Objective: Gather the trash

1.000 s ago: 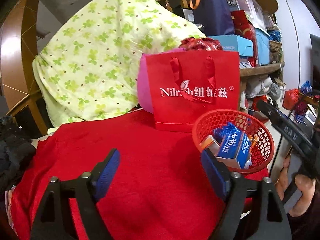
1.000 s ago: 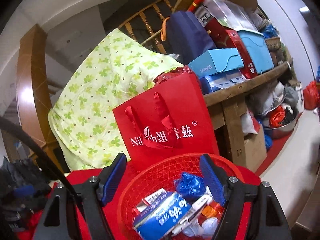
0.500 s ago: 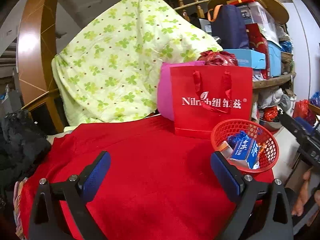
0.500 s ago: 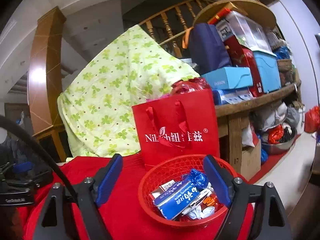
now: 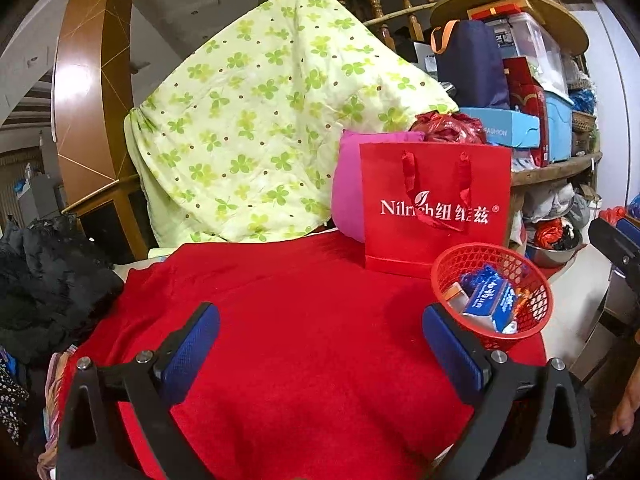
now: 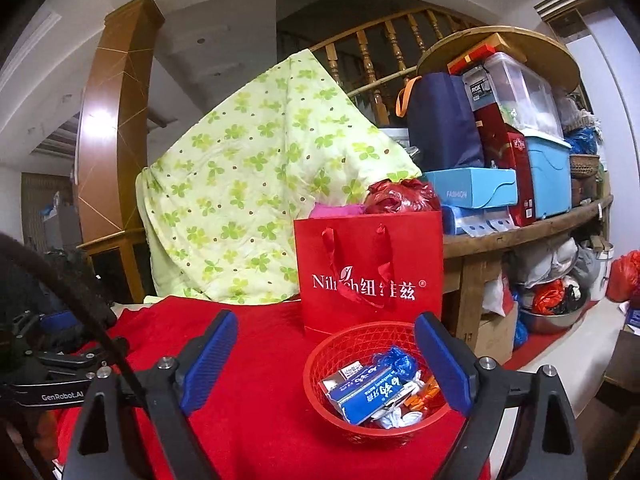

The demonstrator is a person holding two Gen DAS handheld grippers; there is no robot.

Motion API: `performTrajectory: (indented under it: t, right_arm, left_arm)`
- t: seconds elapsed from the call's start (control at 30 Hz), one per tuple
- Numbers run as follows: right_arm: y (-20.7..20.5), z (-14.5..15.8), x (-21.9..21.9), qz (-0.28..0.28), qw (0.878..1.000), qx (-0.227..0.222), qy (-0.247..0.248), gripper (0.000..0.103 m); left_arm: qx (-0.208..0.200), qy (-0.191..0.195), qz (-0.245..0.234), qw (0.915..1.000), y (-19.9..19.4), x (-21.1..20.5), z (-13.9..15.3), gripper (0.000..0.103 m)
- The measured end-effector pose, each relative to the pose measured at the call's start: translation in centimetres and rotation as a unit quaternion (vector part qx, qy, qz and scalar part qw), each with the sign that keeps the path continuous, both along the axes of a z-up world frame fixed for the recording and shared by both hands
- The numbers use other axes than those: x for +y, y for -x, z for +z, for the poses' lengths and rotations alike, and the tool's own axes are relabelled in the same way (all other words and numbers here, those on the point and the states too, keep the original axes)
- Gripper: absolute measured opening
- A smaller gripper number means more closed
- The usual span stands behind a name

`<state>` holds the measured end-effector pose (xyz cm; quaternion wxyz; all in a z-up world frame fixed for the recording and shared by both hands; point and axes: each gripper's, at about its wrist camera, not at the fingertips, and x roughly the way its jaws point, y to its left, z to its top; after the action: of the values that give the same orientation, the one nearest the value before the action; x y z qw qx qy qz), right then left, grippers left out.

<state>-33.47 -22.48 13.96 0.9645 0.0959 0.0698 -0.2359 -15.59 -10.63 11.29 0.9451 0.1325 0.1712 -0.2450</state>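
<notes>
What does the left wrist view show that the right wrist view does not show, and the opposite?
Only the left wrist view shows a black garment at the left edge, and most of the pink cushion. Only the right wrist view shows the red bag on the floor at the far right. Both show the red basket holding trash such as the blue box, the red gift bag, the red cloth and the green clover quilt.

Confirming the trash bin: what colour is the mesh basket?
Red; the basket shows best in the right wrist view.
</notes>
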Motion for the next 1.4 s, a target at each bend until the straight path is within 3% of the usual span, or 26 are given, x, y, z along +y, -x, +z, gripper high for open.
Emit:
performTrajectory:
  t: [0.4,0.57,0.93,1.4]
  right_arm:
    - [2.8,1.9,0.7,-0.015,1.0,0.009,0.002,0.092]
    - [3.6,2.2,1.0,-0.013,1.0,0.007,0.001,0.092]
    - [4.3,2.3,0.7,-0.024,1.0,0.01,-0.004,0.092]
    - [3.9,1.6,-0.1,-0.035,0.999,0.033,-0.022,0.092]
  left_arm:
    - [-0.008,0.024,0.029,0.9993,1.7,1.4,2.2,0.103]
    - [-0.021,0.015,0.055,0.9982,2.3,1.6,2.5,0.103]
    - [-0.039,-0.024,0.053,0.9975,3.8,0.8,2.9,0.103]
    - [-0.023,-0.025,0.044,0.9985,3.8,0.6,2.7,0.103]
